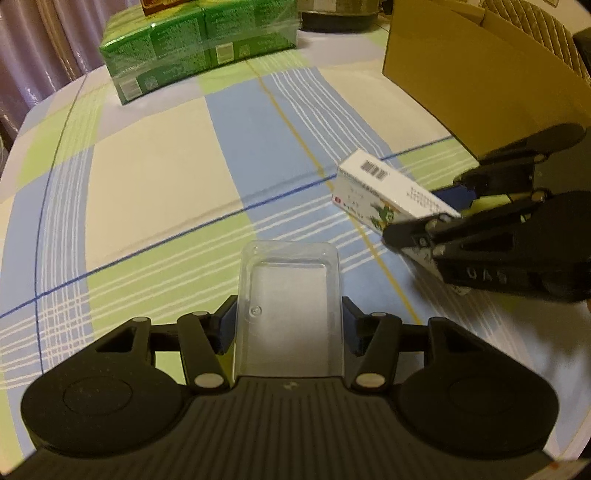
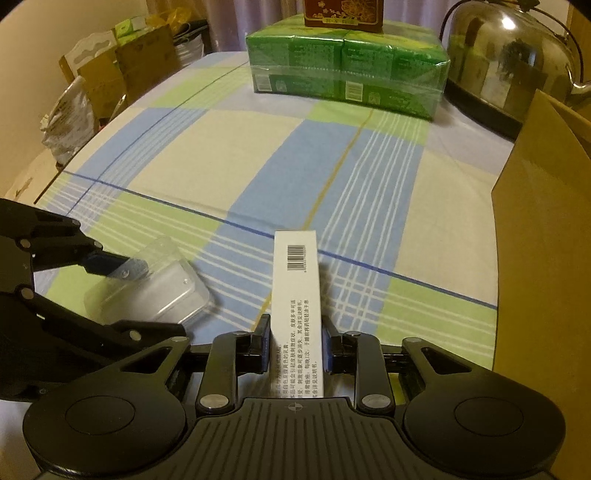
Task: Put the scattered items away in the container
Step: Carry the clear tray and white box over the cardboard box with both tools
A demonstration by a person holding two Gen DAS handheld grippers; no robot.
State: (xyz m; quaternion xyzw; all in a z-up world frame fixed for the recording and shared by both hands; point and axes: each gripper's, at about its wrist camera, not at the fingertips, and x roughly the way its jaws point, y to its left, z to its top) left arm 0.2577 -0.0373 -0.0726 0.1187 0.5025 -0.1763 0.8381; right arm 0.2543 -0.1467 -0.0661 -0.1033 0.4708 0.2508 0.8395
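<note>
While nothing shows inside the cardboard box yet, gripping both visible items above the tablecloth: left gripper clamping the clear plastic tray, right gripper pinching the white carton; both awaiting deposit.

We see a broad stretch of bare checked tablecloth ahead of both grippers, open for passage. At the far edge the green shrink-wrapped pack blocks the way, with a red box on top and a steel kettle just beside it. On the right the tall cardboard box walls off that side. The left gripper and right gripper, each loaded, crowd the near middle close together.
</note>
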